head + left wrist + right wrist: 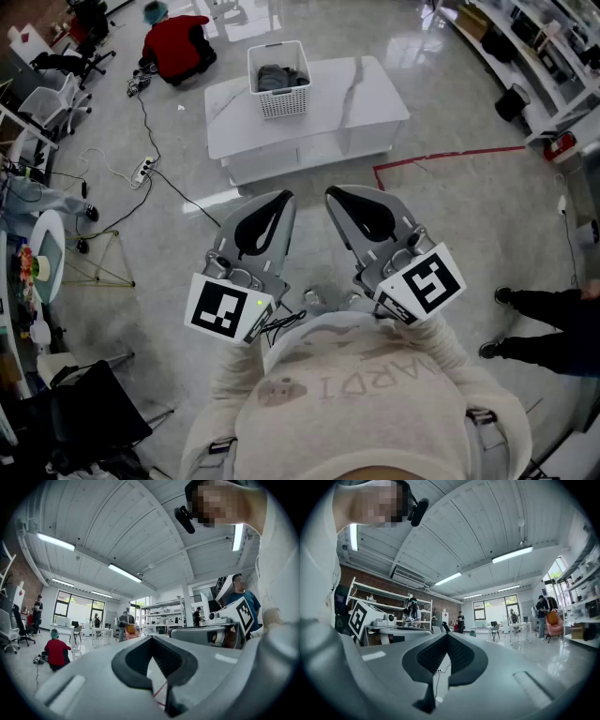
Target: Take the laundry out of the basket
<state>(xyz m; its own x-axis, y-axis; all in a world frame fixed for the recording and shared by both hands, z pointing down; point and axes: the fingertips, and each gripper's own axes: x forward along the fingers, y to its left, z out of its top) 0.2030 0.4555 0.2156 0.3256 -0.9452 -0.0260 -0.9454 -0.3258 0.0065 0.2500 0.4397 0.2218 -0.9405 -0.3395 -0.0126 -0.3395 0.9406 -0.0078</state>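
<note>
A white slatted plastic laundry basket (282,101) is standing on the left half of a glossy white low worktop (367,92), nearer its far edge than its near edge. A heap of grey laundry (277,77) is lying inside the basket, filling it to just under the rim. The right half of the worktop is showing only a thin dark vein across its surface.

The person is standing well back from the near edge of the worktop, holding both tools close to the chest. The left hand-held gripper (280,198) is pointing forward toward the worktop's near left corner, and the left gripper view (151,638) is showing its two grey jaws clenched tip to tip, with only the hollow of the dark pads between them and nothing in it. The right hand-held gripper (336,192) is sitting just beside the left one. In the right gripper view (446,635) its jaws are likewise pressed together and gripping nothing. Both are well apart from the basket.

Beyond the worktop's far left corner, a person in a red top (178,47) is crouching on the pale floor. A white power strip (142,171) is lying on the floor off the left edge, and a red tape line (441,157) is running along the floor off the near right corner.
</note>
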